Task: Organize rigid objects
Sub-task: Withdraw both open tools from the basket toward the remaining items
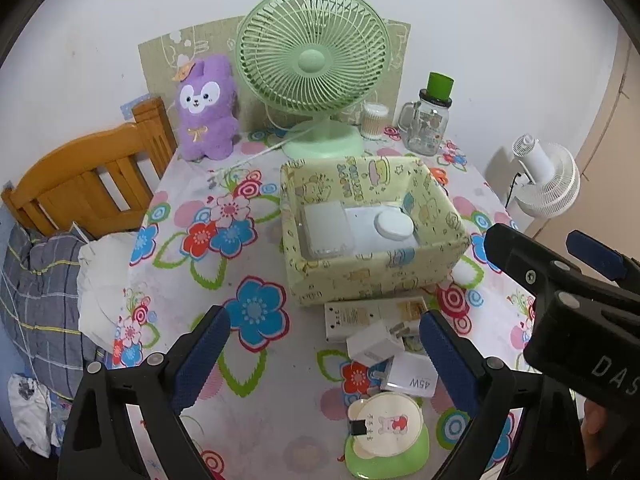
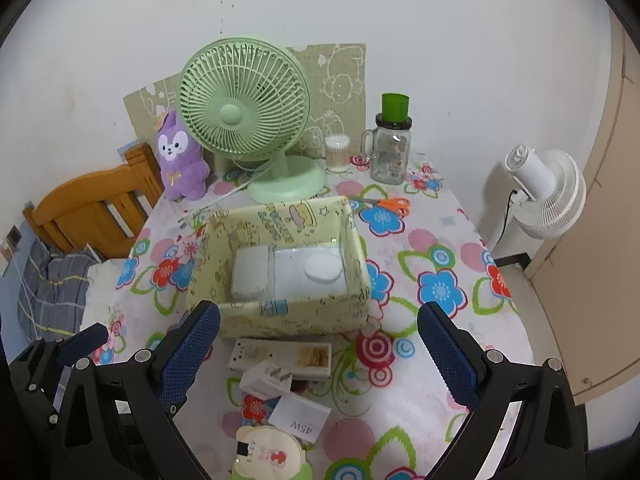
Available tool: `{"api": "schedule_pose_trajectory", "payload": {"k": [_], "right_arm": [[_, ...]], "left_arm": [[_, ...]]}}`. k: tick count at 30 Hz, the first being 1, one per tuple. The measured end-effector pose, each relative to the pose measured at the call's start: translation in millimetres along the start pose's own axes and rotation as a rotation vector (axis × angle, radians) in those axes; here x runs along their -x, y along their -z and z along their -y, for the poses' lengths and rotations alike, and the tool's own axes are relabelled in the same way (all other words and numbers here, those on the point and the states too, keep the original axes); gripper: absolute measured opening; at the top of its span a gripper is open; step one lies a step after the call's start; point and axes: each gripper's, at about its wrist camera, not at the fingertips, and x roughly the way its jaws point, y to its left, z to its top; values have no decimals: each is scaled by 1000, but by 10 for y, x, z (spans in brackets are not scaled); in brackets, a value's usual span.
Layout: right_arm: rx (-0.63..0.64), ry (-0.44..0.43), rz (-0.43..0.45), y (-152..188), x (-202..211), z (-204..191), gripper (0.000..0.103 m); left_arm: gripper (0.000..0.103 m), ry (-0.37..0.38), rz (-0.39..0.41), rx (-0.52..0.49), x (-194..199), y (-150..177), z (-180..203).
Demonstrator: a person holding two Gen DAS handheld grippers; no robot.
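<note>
A pale yellow cartoon-print box [image 1: 376, 280] [image 2: 288, 318] stands mid-table and holds a white rectangular case [image 1: 326, 226] and a round white lid [image 1: 394, 224]. In front of it lie a white power strip [image 2: 280, 356], a white plug adapter [image 2: 266, 380], a white charger marked 45W [image 2: 300, 416] and a round bear-print item on a green base [image 2: 268, 456]. My left gripper [image 1: 326, 356] hovers open over these small items, the adapter [image 1: 376, 344] near its right finger. My right gripper [image 2: 318, 358] is open above the same pile, touching nothing.
At the back stand a green desk fan [image 2: 240, 120], a purple plush [image 2: 182, 160], a cotton-swab jar [image 2: 338, 152] and a glass mug jar with a green cap [image 2: 392, 152]. Orange scissors [image 2: 388, 203] lie right of the box. Left: wooden bed frame [image 1: 80, 188]. Right: white floor fan [image 2: 548, 196].
</note>
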Motion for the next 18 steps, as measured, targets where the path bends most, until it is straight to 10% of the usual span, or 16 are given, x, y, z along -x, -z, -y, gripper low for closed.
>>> {"api": "schedule_pose_trajectory", "payload": {"k": [18], "right_arm": [[7, 7, -32, 407, -115, 43, 100]], "left_arm": [[98, 49, -46, -30, -204, 347, 65]]}}
